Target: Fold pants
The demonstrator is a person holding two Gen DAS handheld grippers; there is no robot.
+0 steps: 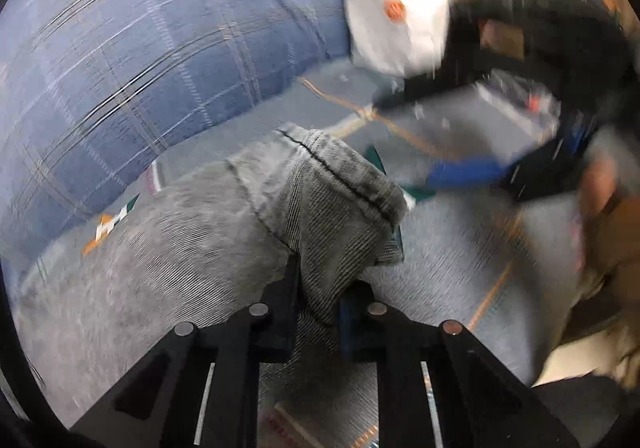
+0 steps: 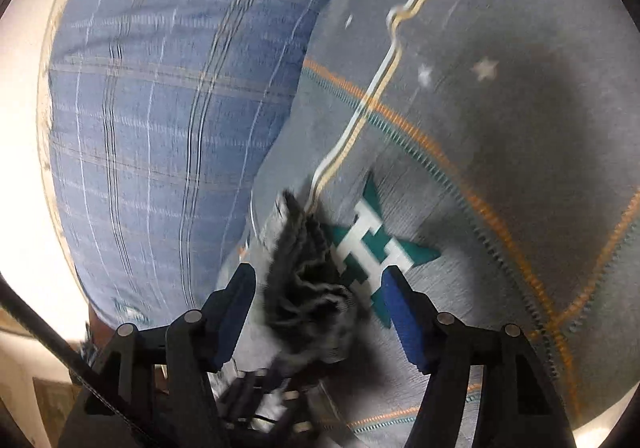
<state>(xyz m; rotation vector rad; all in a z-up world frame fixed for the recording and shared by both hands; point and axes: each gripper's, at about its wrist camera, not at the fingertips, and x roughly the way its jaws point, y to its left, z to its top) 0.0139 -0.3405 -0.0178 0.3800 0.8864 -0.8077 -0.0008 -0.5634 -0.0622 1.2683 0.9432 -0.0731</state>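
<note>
The grey pants (image 1: 224, 232) lie bunched on a grey bedspread (image 1: 460, 268). My left gripper (image 1: 318, 304) is shut on a fold of the pants near a dark-stitched hem (image 1: 344, 184), which stands up above the jaws. In the right wrist view, my right gripper (image 2: 318, 304) is open, its jaws wide apart on either side of a dark crumpled bunch of the pants (image 2: 308, 288). The fabric sits between the fingers without being pinched. Both views are blurred by motion.
A blue plaid pillow (image 1: 140, 60) (image 2: 168, 108) lies at the left on the bedspread (image 2: 500, 148), which has orange stitching and a teal star with an H (image 2: 376, 248). A white bag (image 1: 400, 4) and dark clutter (image 1: 540, 48) sit at the far right.
</note>
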